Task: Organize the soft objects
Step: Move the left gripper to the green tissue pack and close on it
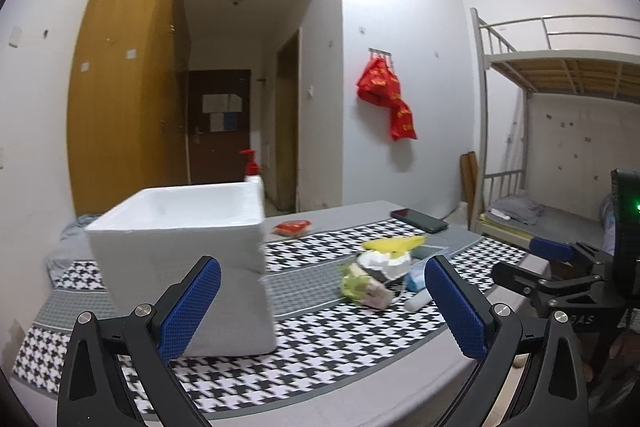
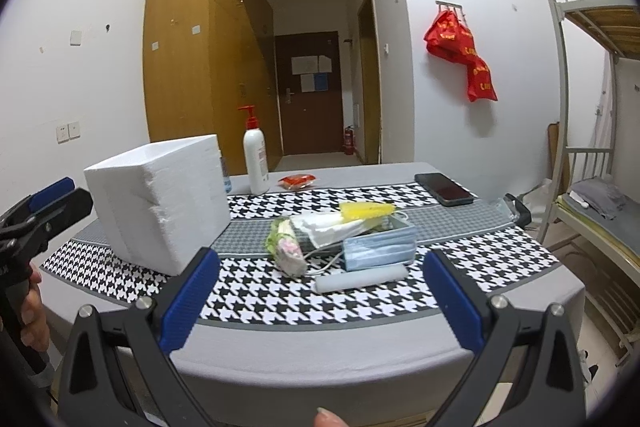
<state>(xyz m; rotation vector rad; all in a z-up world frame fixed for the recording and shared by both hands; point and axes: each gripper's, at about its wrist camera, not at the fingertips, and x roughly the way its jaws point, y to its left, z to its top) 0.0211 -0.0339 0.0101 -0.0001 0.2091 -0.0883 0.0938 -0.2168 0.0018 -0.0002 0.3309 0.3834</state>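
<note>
Soft objects: heap [image 2: 344, 239] mid-table on the houndstooth cloth [image 2: 256, 291], comprising blue face masks [image 2: 380, 247], white masks [image 2: 332, 227], a yellow piece [image 2: 366, 209] on top, a green-and-pink bundle [image 2: 286, 247] and a white roll [image 2: 360, 279] in front
White foam box [image 2: 160, 203]: left of the heap, top open
Pump bottle [image 2: 255, 163], red packet [image 2: 298, 181], phone [image 2: 443, 189]: far side of the table
Left gripper [image 1: 322, 307]: fingers spread, holding nothing, low before the box
Right gripper [image 2: 320, 303]: fingers spread, holding nothing, facing the heap
</note>
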